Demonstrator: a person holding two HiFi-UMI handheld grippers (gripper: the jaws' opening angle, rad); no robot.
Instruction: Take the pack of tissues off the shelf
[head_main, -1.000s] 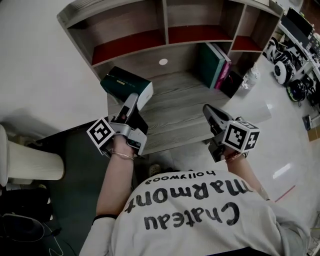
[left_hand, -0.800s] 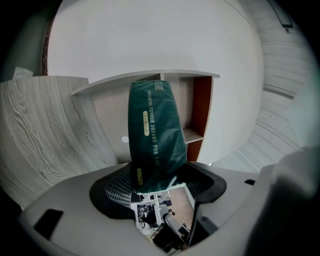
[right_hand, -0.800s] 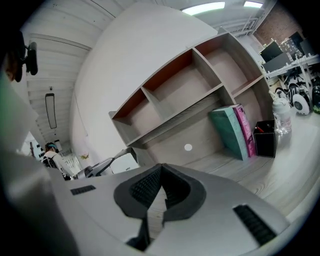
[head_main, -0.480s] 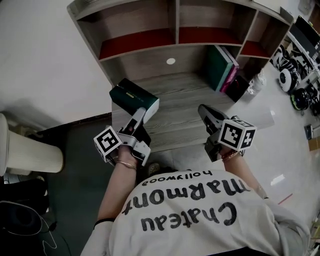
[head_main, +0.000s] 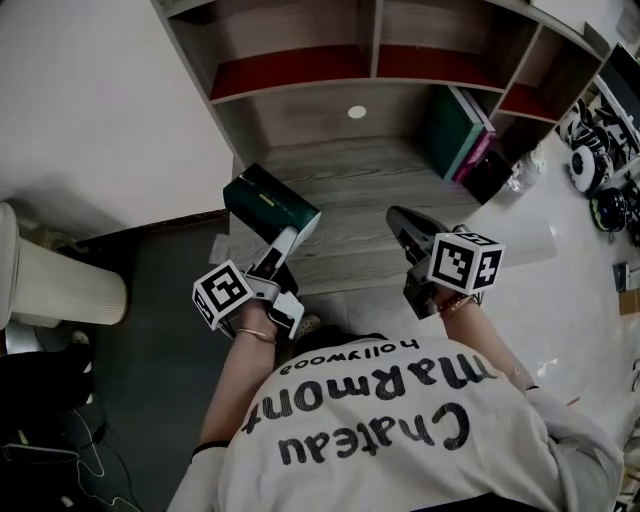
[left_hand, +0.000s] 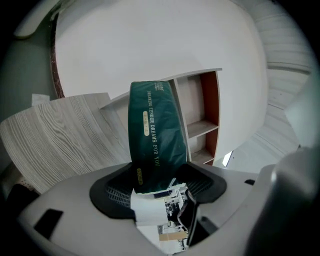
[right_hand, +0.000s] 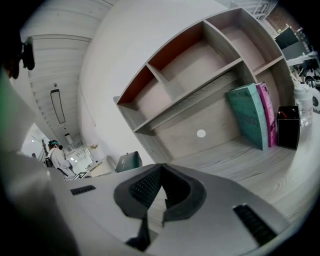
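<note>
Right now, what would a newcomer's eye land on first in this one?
The dark green rectangular tissue pack, clamped in the left gripper at the left edge of the grey wood-grain shelf unit. Next, the right gripper, empty with jaws together, and the teal and pink books standing upright at the shelf's right.

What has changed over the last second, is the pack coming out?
The left tool, shut on the pack of tissues, carried it back from the shelf toward the front edge of the desk. The right tool, shut and empty, shifted slightly leftward. Grip unchanged; books still upright.
</note>
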